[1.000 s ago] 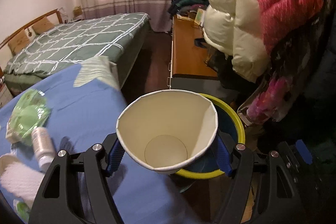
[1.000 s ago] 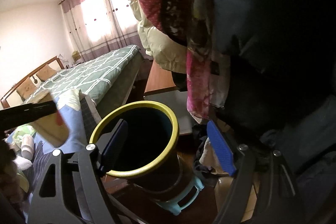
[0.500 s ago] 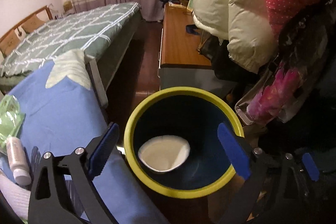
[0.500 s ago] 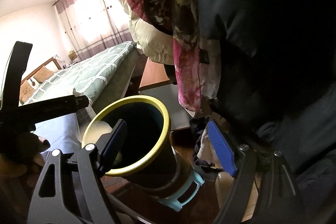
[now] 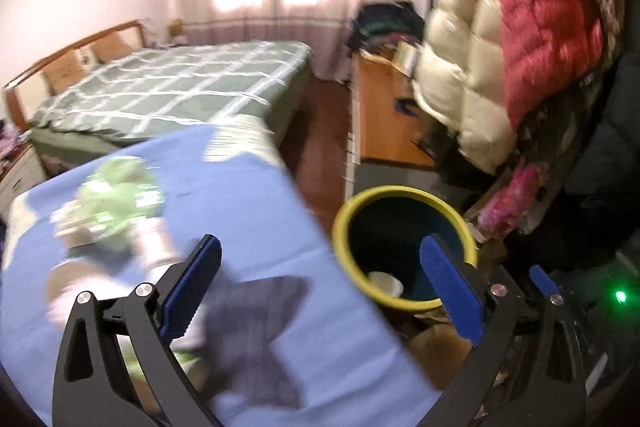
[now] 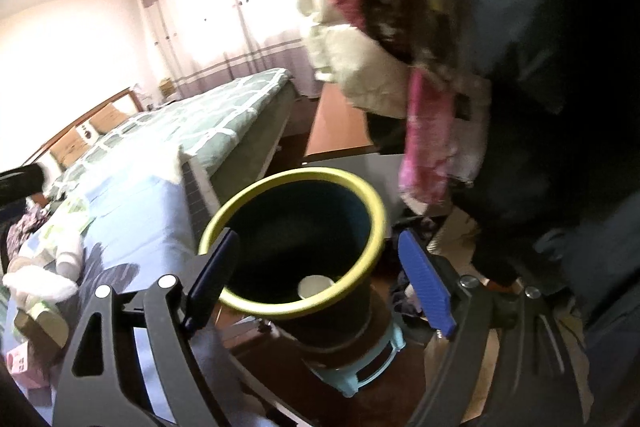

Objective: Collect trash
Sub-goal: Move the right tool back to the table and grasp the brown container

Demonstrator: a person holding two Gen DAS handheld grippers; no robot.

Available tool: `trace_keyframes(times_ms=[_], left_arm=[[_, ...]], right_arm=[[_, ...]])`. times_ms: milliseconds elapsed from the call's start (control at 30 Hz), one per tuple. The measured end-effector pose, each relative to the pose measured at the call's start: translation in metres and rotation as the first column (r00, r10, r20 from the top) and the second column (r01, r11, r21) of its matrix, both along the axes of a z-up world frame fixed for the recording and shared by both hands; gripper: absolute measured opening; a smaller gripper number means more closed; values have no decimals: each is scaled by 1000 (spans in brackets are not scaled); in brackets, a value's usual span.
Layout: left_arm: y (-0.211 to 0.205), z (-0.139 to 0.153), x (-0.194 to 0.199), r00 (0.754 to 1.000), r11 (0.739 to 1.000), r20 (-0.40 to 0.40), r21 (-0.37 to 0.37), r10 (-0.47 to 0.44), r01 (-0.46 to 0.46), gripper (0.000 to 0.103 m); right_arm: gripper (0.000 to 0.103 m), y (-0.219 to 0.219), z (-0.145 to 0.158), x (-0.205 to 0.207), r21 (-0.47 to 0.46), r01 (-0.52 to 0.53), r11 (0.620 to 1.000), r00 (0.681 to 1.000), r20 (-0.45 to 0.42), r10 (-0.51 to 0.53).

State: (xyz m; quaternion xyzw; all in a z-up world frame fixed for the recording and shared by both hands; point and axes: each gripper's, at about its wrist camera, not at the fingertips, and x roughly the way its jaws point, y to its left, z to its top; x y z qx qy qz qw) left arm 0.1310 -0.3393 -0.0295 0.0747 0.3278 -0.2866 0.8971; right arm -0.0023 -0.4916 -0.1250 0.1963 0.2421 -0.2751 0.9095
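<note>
Only right view shows bin's (image 6: 362, 211) pale-blue base (image 6: 360, 367); cup (image 6: 315, 286) inside

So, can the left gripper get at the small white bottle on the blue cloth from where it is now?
Probably yes. The left gripper is empty, its fingers opening wide, and the white bottle lies just ahead of the left finger on the blue cloth, beside a green wrapper. Nothing blocks it, though the picture is blurred.

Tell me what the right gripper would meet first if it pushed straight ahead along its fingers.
Most likely the yellow-rimmed bin. The right gripper, its jaws opening, already has the bin's near rim between its fingers, with the paper cup lying at the bottom inside. Depth is hard to judge through the fisheye view.
</note>
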Motion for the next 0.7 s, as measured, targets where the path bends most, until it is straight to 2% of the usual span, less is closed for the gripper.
trace_keyframes(times_ms=[100, 200, 367, 600, 700], left_arm=[[63, 16, -10, 993, 994, 53, -26, 106, -105, 98], [120, 26, -20, 971, 976, 102, -36, 217, -214, 98], [213, 27, -35, 913, 920, 116, -61, 392, -387, 98], [302, 13, -47, 841, 844, 77, -88, 536, -530, 98], [319, 8, -50, 824, 826, 72, -97, 562, -555, 98]], right_arm=[[78, 22, 5, 10, -14, -52, 999, 999, 1, 52], [79, 44, 10, 17, -36, -102, 994, 995, -1, 102], [80, 96, 17, 35, -64, -226, 972, 974, -3, 226], [80, 176, 23, 52, -93, -436, 895, 899, -3, 437], [80, 209, 23, 57, -98, -509, 855, 860, -5, 511]])
